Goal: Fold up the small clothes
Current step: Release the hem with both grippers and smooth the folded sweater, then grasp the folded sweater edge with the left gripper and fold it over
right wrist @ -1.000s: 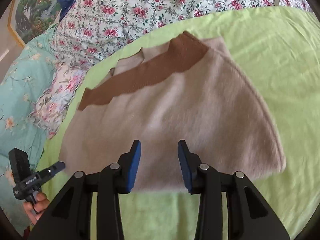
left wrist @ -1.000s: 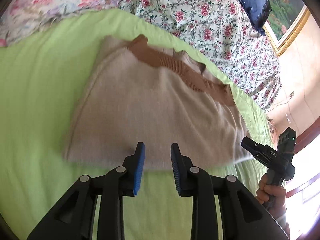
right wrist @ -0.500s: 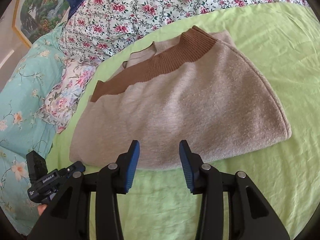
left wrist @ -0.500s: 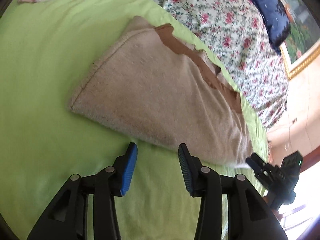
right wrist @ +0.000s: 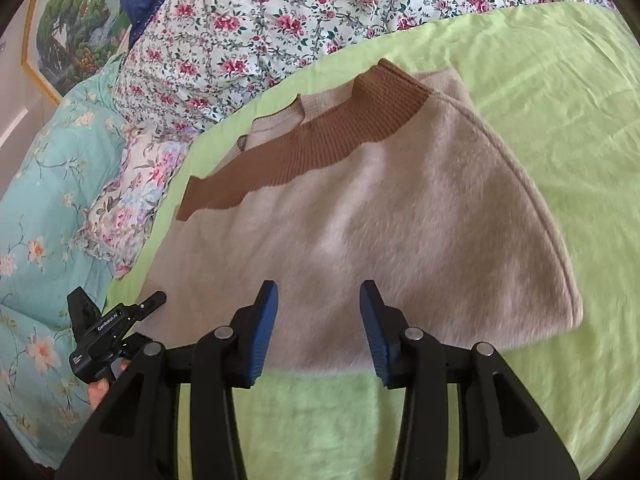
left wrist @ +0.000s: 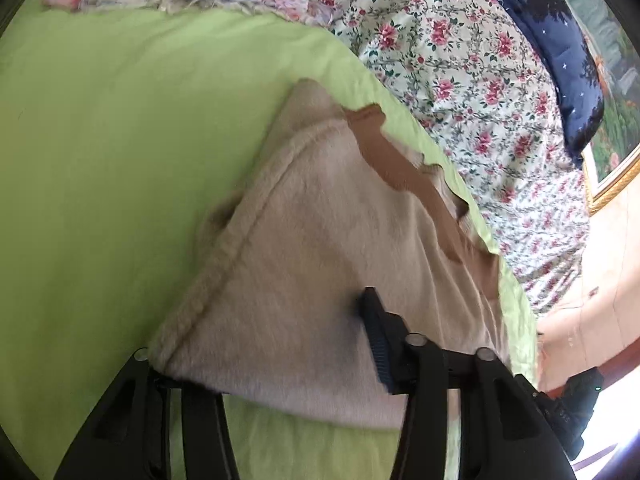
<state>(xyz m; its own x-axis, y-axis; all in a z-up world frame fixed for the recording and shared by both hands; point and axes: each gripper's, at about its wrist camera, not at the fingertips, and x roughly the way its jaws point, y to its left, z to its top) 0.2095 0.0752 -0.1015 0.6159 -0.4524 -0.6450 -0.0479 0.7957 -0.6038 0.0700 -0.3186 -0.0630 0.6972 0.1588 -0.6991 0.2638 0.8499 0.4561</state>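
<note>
so i'm at the grab-the-hem step on this fuzzy beige knit sweater with the brown ribbed collar point(right wrist: 360, 216), lying flat on the lime green bedsheet point(right wrist: 560, 80). my left gripper point(left wrist: 264, 364) is closing, near corner of the sweater between its jaws, though i can't tell if it's pinched. my right gripper point(right wrist: 318, 332) hangs unclenched just short of the near hem, holding nothing. next it needs to nudge forward and pinch. plenty of bare sheet off to the outer sides, flowery quilt point(right wrist: 280, 20) crowds the far edge.

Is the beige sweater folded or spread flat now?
Folded. The beige sweater lies doubled on the green sheet, no sleeves spread out, brown ribbed band across its far edge.
</note>
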